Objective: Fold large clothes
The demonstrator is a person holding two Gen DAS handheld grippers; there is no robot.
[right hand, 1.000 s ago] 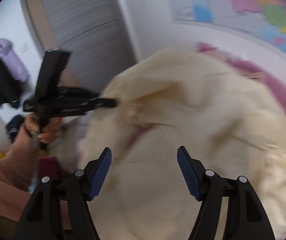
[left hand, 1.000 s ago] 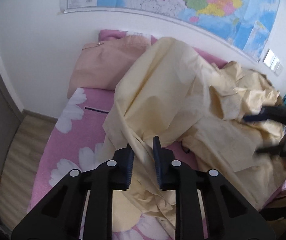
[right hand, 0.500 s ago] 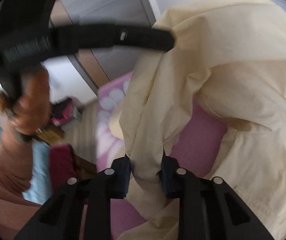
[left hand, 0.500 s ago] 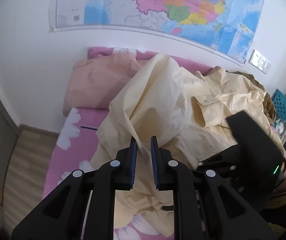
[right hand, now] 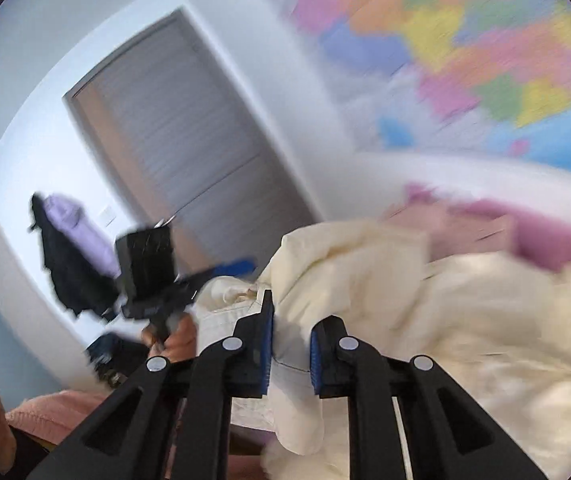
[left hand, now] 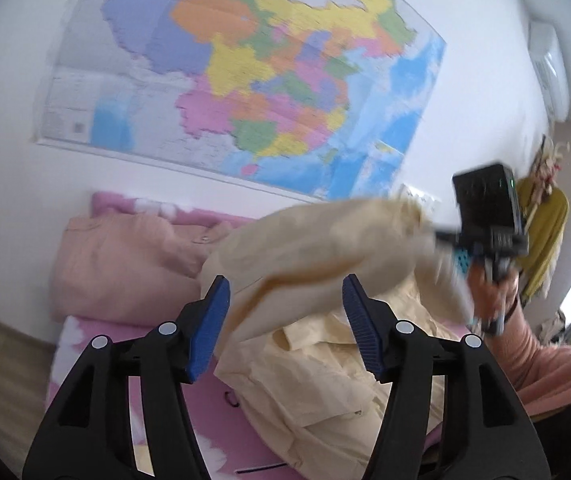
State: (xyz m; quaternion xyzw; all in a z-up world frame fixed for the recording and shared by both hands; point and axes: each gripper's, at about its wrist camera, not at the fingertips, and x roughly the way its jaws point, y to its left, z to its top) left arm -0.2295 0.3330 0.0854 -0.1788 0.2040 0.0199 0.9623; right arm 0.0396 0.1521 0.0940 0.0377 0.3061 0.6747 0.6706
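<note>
Your left hand-held gripper (left hand: 285, 324) has its jaws opening, the blue pads (left hand: 207, 330) standing wide apart; the cream garment (left hand: 317, 264) stretches across just ahead of them, and neither pad presses on it. The rest of that garment lies crumpled below and beyond the fingers on the pink floral bed (left hand: 97, 364), with a peach pillow (left hand: 125, 264) ahead to the left.

Your right hand-held gripper (right hand: 291, 354) is clenched on a fold of the cream garment (right hand: 425, 320), its jaws closing tight with cloth pinched between the pads; the bulk of the fabric billows ahead and to its right. A wall map (left hand: 245, 80) hangs above the bed.
</note>
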